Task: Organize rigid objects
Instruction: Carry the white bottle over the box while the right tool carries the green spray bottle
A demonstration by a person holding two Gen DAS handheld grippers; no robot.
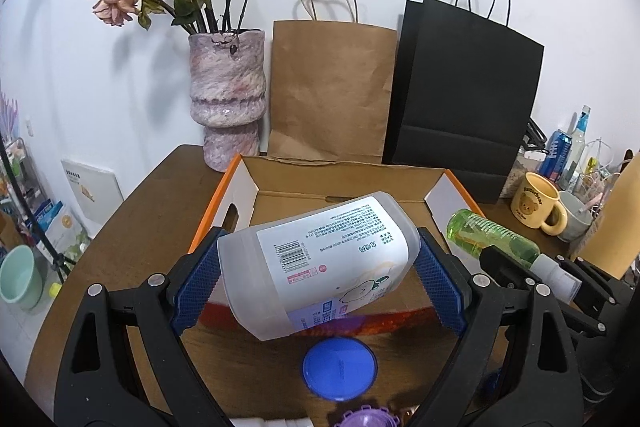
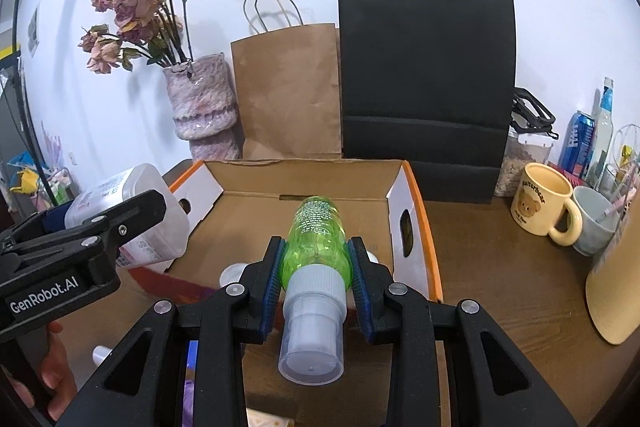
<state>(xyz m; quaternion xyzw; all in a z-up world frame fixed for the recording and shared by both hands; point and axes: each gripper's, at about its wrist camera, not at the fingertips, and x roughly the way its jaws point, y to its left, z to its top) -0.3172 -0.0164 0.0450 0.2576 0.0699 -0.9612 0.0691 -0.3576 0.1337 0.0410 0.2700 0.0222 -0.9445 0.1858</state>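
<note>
My left gripper (image 1: 318, 273) is shut on a large translucent white jug (image 1: 320, 263) with a printed label, held on its side above the near edge of an open cardboard box (image 1: 340, 183) with orange rims. My right gripper (image 2: 316, 275) is shut on a green spray bottle (image 2: 318, 239) with a clear cap, held over the same box (image 2: 300, 183), cap toward the camera. The bottle also shows in the left wrist view (image 1: 492, 235), and the jug in the right wrist view (image 2: 128, 211). The box floor looks bare.
A blue lid (image 1: 339, 367) and a purple cap (image 1: 366, 419) lie on the brown table in front of the box. Behind it stand a vase of dried roses (image 1: 228, 99), a brown paper bag (image 1: 332, 91) and a black paper bag (image 1: 464, 99). A yellow bear mug (image 2: 542, 207) and cans stand right.
</note>
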